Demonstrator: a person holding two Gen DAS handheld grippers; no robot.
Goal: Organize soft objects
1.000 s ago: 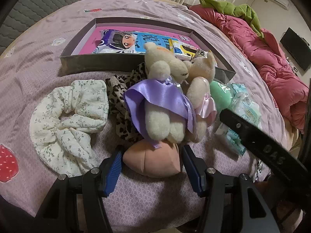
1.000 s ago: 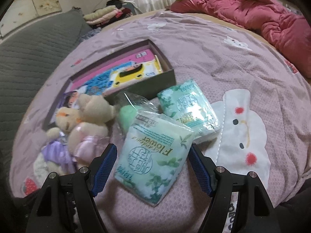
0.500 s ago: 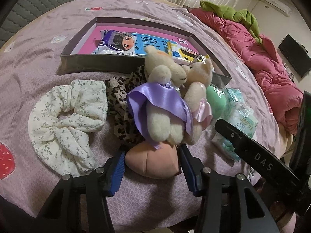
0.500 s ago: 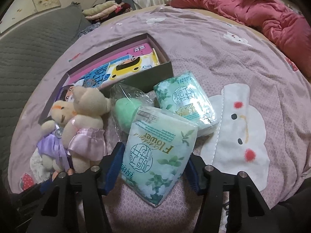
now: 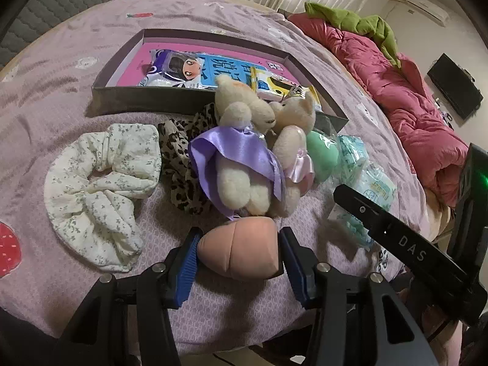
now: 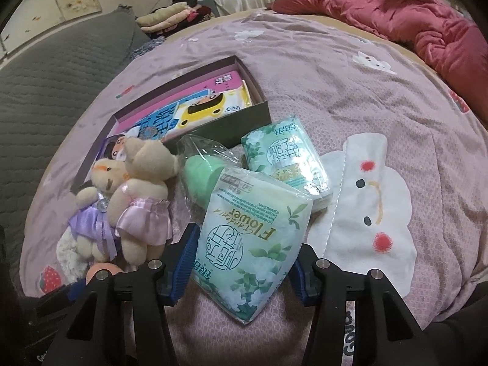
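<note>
My left gripper (image 5: 238, 251) is shut on a peach makeup sponge (image 5: 239, 247) lying on the purple bedspread. Just beyond it lie two joined plush bears (image 5: 250, 152), a leopard scrunchie (image 5: 183, 158) and a white floral scrunchie (image 5: 100, 180). My right gripper (image 6: 244, 262) is shut on a green "Flower" tissue pack (image 6: 253, 238). A second tissue pack (image 6: 285, 158) and a bagged green sponge (image 6: 199, 177) lie behind it. The bears (image 6: 131, 195) also show in the right wrist view. A shallow dark box (image 5: 128, 97) holds flat printed packs.
The box (image 6: 244, 122) sits beyond the pile in both views. A red quilt (image 5: 405, 97) and green blanket (image 5: 360, 24) lie at the right. A white cloud patch (image 6: 366, 201) is on the bedspread. The right gripper's body (image 5: 405, 250) crosses the left view.
Both grippers moved forward and closed: the left jaws closed onto the peach sponge, the right jaws closed onto the Flower tissue pack.
</note>
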